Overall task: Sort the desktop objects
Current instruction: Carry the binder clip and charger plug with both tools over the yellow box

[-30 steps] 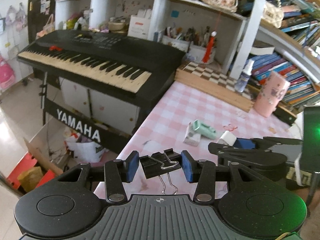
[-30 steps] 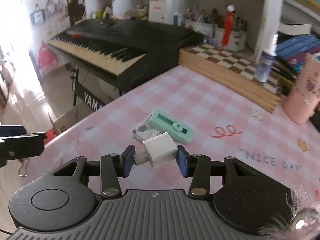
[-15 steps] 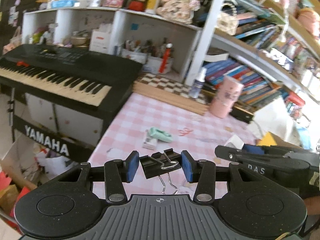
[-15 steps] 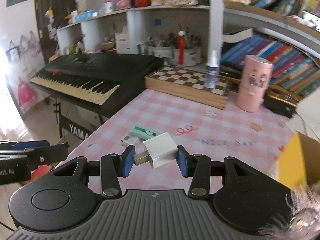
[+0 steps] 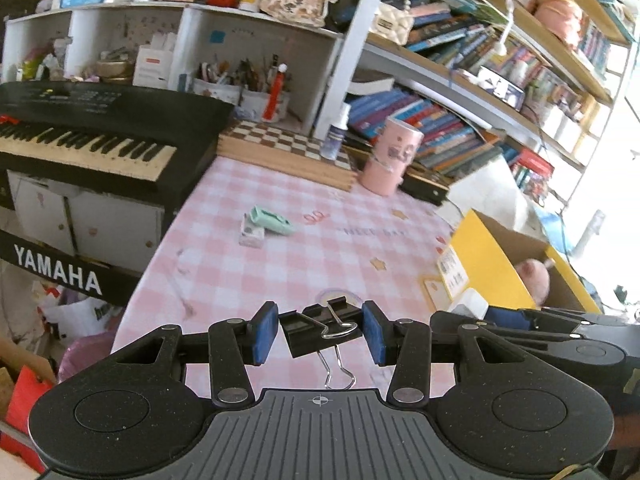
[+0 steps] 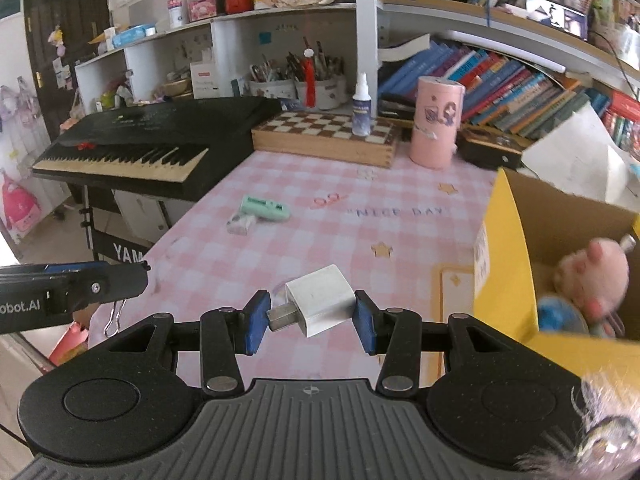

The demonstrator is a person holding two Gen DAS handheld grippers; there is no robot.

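Observation:
My left gripper (image 5: 319, 334) is shut on a black binder clip (image 5: 322, 330) whose wire handles hang down, above the near edge of the pink checked table (image 5: 312, 256). My right gripper (image 6: 311, 320) is shut on a white USB charger plug (image 6: 320, 310), held just left of a yellow cardboard box (image 6: 506, 264). That box (image 5: 486, 264) holds a pink plush toy (image 6: 592, 276). A mint green stapler (image 6: 264, 209) and a small white pack (image 6: 240, 225) lie on the table's left side. The right gripper's arm (image 5: 532, 332) shows at the right of the left wrist view.
A black Yamaha keyboard (image 6: 160, 140) stands left of the table. At the back are a wooden chessboard box (image 6: 324, 136), a spray bottle (image 6: 361, 106), a pink cylinder (image 6: 436, 124) and shelves of books (image 6: 500, 80). White paper (image 6: 572, 160) leans behind the box.
Both grippers have swung to the right and risen a little, each keeping its object. The yellow box with the plush toy has come into view at the right.

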